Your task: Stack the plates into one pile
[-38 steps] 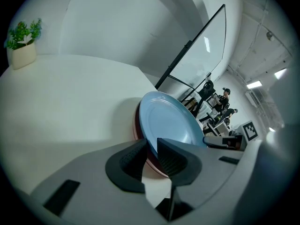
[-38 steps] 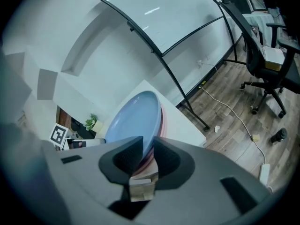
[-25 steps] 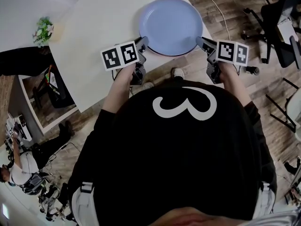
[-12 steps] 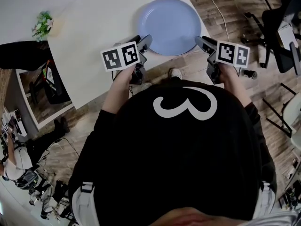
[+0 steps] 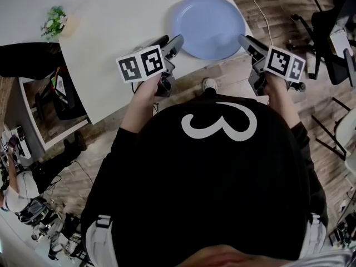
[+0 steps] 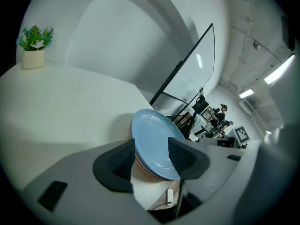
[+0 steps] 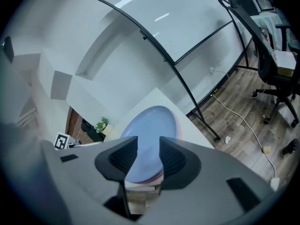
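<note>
While its jaws are opening, with the rim of the pile of plates (image 5: pixel 208 26) seen between them and neither pad pressing on it, the left gripper (image 6: pixel 152 158) sits just beside the pile's left edge. The right gripper (image 7: pixel 144 156), jaws spread wide and empty, sits just beside the right edge. A blue plate (image 6: pixel 152 144) tops the pile near the front edge of the white worktop (image 5: pixel 122 32), well apart from a potted plant (image 5: pixel 54 24) at the far left corner.
</note>
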A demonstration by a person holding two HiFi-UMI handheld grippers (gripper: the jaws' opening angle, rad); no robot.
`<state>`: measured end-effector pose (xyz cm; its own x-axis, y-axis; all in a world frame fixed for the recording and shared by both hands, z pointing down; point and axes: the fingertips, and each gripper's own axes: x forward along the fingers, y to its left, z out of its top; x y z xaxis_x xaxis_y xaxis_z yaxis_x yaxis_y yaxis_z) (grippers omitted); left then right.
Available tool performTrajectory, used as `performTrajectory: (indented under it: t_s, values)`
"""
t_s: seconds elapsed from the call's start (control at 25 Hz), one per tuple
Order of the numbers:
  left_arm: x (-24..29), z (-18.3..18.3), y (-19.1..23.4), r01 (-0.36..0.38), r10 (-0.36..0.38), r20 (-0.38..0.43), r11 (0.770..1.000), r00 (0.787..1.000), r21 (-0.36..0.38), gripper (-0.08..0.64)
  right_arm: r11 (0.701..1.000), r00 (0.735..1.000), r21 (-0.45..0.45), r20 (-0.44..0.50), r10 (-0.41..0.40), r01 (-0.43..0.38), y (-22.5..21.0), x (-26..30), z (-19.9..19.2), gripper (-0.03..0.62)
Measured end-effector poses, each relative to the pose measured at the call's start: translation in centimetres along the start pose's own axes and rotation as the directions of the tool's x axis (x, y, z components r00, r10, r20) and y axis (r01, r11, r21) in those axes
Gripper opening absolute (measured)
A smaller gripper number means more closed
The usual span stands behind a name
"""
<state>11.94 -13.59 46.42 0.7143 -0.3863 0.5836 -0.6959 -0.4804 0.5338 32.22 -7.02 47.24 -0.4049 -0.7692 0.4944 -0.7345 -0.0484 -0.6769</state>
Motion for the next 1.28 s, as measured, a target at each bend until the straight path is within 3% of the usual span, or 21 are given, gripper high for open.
performTrajectory:
  t_s: [0.2, 0.28, 0.4, 0.6, 0.84, 1.28]
  values:
    - [-4.5, 1.1, -1.3, 0.098, -0.1, 0.043, 0.994, 0.994, 0.049, 0.21, 0.995, 0.996, -0.095, 0.075, 0.046, -0.039, 5.6, -0.7, -0.4, 0.144]
    - [-6.4, 1.0, -2.1, 0.148, -0.153, 0.05, 0.985, 0.987, 0.083, 0.172, 0.99, 0.993, -0.13, 0.095, 0.075, -0.062, 8.2, -1.1, -1.3, 0.081]
    - [-8.8, -0.2, -3.2, 0.18, -0.187, 0.05, 0.976, 0.981, 0.122, 0.124, 0.978, 0.982, -0.154, 0.106, 0.155, -0.138, 11.8, -2.3, -3.5, 0.052]
    - [-13.0, -2.2, -3.9, 0.224, -0.234, 0.043, 0.96, 0.971, 0.167, 0.046, 0.936, 0.943, -0.217, 0.124, 0.309, -0.278, 17.5, -4.0, -6.8, 0.035]
    - [-17.5, -4.0, -5.6, 0.339, -0.355, 0.043, 0.917, 0.934, 0.208, 0.017, 0.918, 0.933, -0.224, 0.078, 0.352, -0.328, 21.5, -4.5, -11.5, 0.028]
    - [-21.5, -8.6, -6.7, 0.379, -0.391, -0.003, 0.89, 0.92, 0.251, 0.017, 0.895, 0.926, -0.26, 0.014, 0.378, -0.361, 25.6, -5.9, -17.3, 0.023]
